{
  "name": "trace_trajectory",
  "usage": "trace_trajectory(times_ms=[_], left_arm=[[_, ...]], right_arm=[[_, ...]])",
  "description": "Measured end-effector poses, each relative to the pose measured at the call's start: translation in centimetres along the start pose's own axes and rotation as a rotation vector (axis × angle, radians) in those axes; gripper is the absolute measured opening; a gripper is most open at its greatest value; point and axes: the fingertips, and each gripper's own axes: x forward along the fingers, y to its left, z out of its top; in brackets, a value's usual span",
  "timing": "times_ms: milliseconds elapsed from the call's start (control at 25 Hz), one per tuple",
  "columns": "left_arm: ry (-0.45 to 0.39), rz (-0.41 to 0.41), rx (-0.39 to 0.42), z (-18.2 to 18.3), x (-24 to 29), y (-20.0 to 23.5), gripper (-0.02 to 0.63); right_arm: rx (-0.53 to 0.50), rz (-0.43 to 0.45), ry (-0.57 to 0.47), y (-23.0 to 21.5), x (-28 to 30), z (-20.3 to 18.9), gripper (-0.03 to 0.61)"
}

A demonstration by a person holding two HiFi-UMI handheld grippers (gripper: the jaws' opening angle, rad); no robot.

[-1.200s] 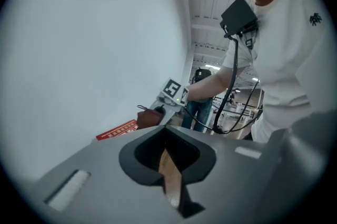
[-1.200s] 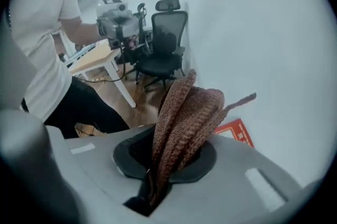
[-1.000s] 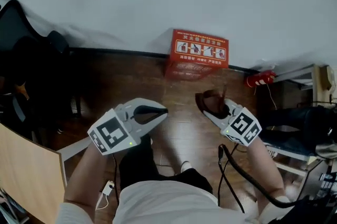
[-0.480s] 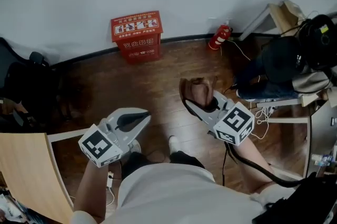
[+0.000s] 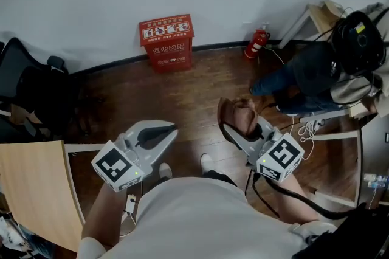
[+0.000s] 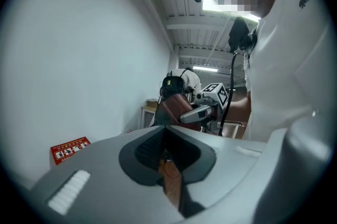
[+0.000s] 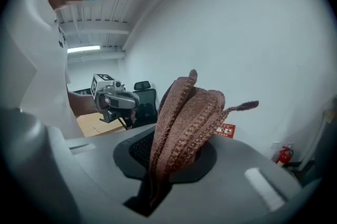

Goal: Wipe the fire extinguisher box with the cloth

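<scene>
The red fire extinguisher box (image 5: pixel 166 42) stands on the wooden floor against the white wall, well ahead of both grippers. It also shows small in the left gripper view (image 6: pixel 70 149) and behind the cloth in the right gripper view (image 7: pixel 225 130). My right gripper (image 5: pixel 234 127) is shut on a folded brown cloth (image 5: pixel 240 115), which sticks up out of the jaws (image 7: pixel 184 118). My left gripper (image 5: pixel 163 131) is shut with nothing in it (image 6: pixel 168 157). Both are held above the floor in front of the person's body.
A red fire extinguisher (image 5: pixel 256 44) stands by the wall right of the box. A black office chair (image 5: pixel 33 84) is at the left, with a wooden board (image 5: pixel 36 191) below it. Dark clothing (image 5: pixel 304 78), a black helmet (image 5: pixel 355 39) and cables lie at the right.
The head view has swung, so the box now sits a little further right than half a second ago. Both grippers hold the same pose; the cloth stays clamped.
</scene>
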Motion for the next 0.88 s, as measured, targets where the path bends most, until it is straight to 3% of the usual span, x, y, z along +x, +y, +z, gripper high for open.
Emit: trace_trajectory(times_ms=[120,880], left_arm=[[-0.006,0.014,-0.004,-0.3,-2.2,-1.5,-0.002],[-0.037,0.021,0.003,-2.6,-9.0,-1.4,-0.002]], right_arm=[[-0.014,0.022,-0.011,3.0,-0.1,0.6,0.046],[-0.066,0.07,-0.024,10.6,5.2,2.2,0.044]])
